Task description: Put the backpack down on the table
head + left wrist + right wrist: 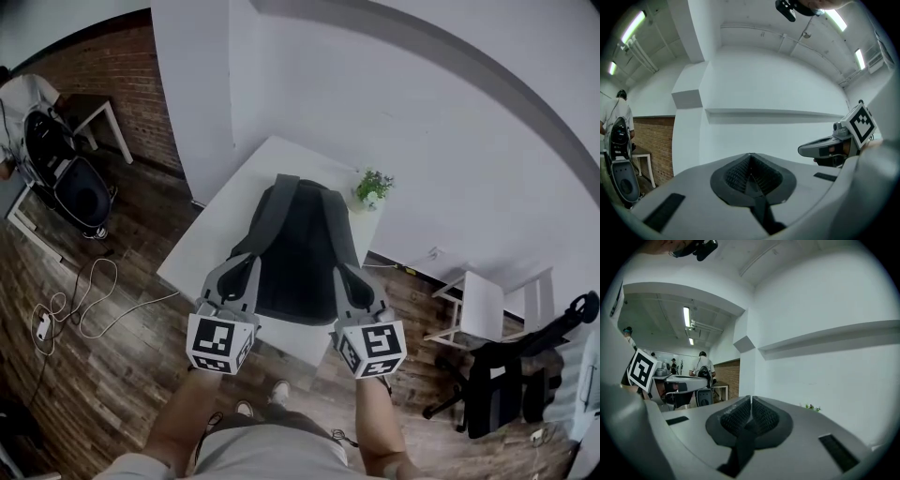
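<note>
A dark grey backpack is over the white table, back panel up; I cannot tell whether it rests on the table. My left gripper is shut on the black webbing of its left shoulder strap, which runs between the closed pads. My right gripper is shut on the right strap's webbing in the same way. Both grippers point about level, side by side at the table's near edge. The right gripper shows in the left gripper view, and the left gripper shows in the right gripper view.
A small potted plant stands on the table's far right corner by the white wall. A white side table and a black office chair stand at the right. Cables lie on the wood floor at the left, near a black seat.
</note>
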`<state>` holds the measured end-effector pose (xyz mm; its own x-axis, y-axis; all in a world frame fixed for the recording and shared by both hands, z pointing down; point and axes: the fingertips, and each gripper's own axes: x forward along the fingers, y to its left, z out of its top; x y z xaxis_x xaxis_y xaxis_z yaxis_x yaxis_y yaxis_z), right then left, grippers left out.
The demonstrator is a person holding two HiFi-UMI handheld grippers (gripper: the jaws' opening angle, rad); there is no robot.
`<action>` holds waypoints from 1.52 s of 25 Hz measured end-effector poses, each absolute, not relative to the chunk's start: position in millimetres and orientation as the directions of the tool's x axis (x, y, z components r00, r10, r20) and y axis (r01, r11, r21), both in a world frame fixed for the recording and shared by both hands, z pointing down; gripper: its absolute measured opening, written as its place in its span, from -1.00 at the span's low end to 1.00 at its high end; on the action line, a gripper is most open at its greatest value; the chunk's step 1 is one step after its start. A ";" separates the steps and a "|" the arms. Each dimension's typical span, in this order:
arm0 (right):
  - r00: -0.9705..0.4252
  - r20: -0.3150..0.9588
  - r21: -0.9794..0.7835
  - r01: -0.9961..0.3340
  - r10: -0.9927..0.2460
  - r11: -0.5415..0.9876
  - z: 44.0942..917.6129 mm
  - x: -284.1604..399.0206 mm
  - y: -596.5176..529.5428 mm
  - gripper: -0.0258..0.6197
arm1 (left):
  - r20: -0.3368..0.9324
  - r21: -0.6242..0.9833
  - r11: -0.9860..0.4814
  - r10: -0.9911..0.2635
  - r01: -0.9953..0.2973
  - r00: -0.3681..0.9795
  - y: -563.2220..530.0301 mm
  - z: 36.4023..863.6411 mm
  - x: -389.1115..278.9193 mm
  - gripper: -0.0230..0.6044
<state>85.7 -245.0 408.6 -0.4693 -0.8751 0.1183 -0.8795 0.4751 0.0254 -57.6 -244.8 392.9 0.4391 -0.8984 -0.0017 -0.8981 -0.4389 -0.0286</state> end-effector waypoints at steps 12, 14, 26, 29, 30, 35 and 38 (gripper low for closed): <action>-0.530 -0.011 -0.033 -0.847 -0.848 0.530 348.0 60.4 -154.6 -0.78 | -0.142 -0.068 -0.466 -0.871 -0.882 0.471 -156.6 332.5 -81.7 -0.87; -0.530 -0.039 -0.052 -0.846 -0.847 0.531 337.8 60.0 -139.7 -0.78 | -0.140 -0.075 -0.477 -0.865 -0.876 0.483 -139.6 329.2 -85.4 -0.87; -0.486 -0.086 0.026 -0.874 -0.870 0.486 306.0 57.4 -94.1 -0.79 | -0.146 -0.060 -0.489 -0.858 -0.870 0.493 -93.7 314.0 -116.9 -0.87; -0.471 -0.078 0.033 -0.882 -0.879 0.470 306.1 60.7 -88.2 -0.79 | -0.144 -0.058 -0.501 -0.852 -0.863 0.504 -91.8 315.4 -116.1 -0.87; -0.467 -0.079 0.036 -0.884 -0.881 0.466 305.2 61.4 -86.1 -0.79 | -0.144 -0.056 -0.505 -0.849 -0.861 0.508 -90.9 315.4 -115.5 -0.87; -0.452 -0.081 0.052 -0.892 -0.888 0.449 298.1 61.1 -78.1 -0.79 | -0.166 -0.075 -0.520 -0.835 -0.851 0.525 -87.9 305.8 -114.3 -0.87; -0.447 -0.080 0.057 -0.894 -0.891 0.444 296.7 59.5 -74.7 -0.79 | -0.180 -0.088 -0.526 -0.827 -0.846 0.533 -87.7 301.5 -115.2 -0.87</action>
